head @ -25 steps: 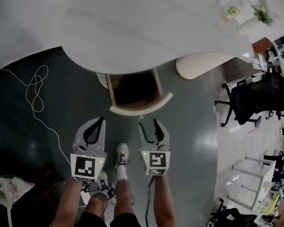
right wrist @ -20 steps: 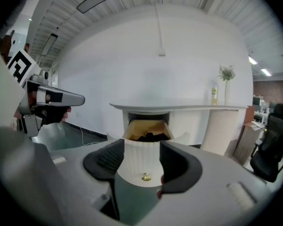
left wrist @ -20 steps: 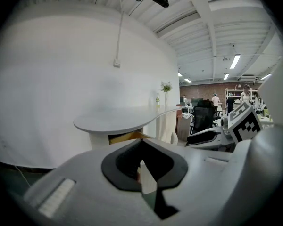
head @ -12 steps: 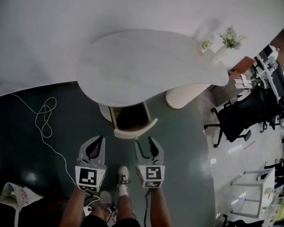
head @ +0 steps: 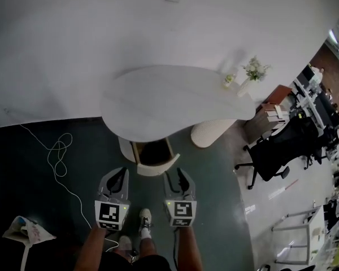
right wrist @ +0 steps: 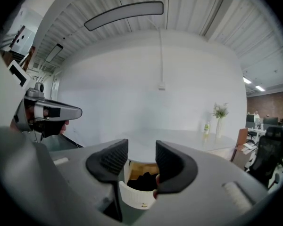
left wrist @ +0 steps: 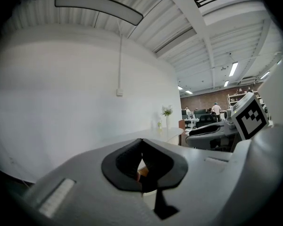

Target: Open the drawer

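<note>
The drawer stands pulled out under the white table, its curved white front toward me and its dark inside showing. Both grippers are held side by side in the air short of it, touching nothing. My left gripper is shut, its fingertips meeting with nothing in them. My right gripper is open; its jaws have just been closing and nothing sits between them. Through the gap of the right gripper I see the drawer below.
A white cable loops over the dark floor at the left. A ribbed white pedestal stands right of the drawer, a black office chair further right. A vase of flowers stands on the table's right end. A bag lies at lower left.
Both grippers have risen together and the drawer and table now look smaller and farther below. The right gripper's jaws stand a little narrower than before.
</note>
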The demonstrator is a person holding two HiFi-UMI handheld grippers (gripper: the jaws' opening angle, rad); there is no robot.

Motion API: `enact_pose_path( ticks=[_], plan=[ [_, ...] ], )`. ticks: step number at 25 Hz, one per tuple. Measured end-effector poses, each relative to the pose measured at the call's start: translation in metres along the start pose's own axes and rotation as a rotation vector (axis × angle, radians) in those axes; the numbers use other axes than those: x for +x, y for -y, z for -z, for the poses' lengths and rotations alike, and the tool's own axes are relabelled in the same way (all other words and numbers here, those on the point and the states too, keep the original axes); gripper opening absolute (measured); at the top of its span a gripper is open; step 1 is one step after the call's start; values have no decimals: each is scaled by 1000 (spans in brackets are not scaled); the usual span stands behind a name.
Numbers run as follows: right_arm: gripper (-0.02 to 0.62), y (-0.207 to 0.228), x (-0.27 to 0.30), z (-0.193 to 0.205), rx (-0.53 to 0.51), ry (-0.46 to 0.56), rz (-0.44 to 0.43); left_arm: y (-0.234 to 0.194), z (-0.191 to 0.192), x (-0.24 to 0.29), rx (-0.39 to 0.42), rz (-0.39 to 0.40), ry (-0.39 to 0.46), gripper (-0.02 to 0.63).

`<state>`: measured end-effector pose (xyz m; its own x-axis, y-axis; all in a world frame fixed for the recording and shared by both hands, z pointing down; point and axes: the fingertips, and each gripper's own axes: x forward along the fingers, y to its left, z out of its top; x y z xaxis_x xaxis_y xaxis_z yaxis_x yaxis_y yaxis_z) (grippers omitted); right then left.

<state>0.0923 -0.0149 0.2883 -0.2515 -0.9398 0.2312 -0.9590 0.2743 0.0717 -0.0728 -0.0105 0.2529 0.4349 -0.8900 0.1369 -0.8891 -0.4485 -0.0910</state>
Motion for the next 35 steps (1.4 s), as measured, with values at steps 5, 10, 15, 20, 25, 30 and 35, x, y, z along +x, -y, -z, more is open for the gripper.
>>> enact_pose_path(
  ticks=[5, 10, 15, 20, 25, 30, 35],
  plan=[
    [117, -4, -32, -28, -30, 18, 22, 6, -34, -24, 8, 1, 26, 9],
    [86, -13, -70, -52, -27, 41, 37, 10, -57, -56, 19, -5, 42, 9],
    [49, -24, -100, -71, -43, 68, 47, 11, -60, -85, 17, -14, 29, 9],
    [20, -38, -122, -75, -52, 82, 56, 7, -63, -113, 28, -24, 34, 9],
    [12, -44, -141, -74, -52, 82, 69, 12, -68, -131, 41, -12, 40, 9],
    [5, -47, -150, -74, -57, 81, 78, 8, -74, -140, 38, -13, 55, 9],
    [5, -50, -151, -80, -66, 91, 71, 7, -77, -140, 37, -8, 60, 9]
  ],
)
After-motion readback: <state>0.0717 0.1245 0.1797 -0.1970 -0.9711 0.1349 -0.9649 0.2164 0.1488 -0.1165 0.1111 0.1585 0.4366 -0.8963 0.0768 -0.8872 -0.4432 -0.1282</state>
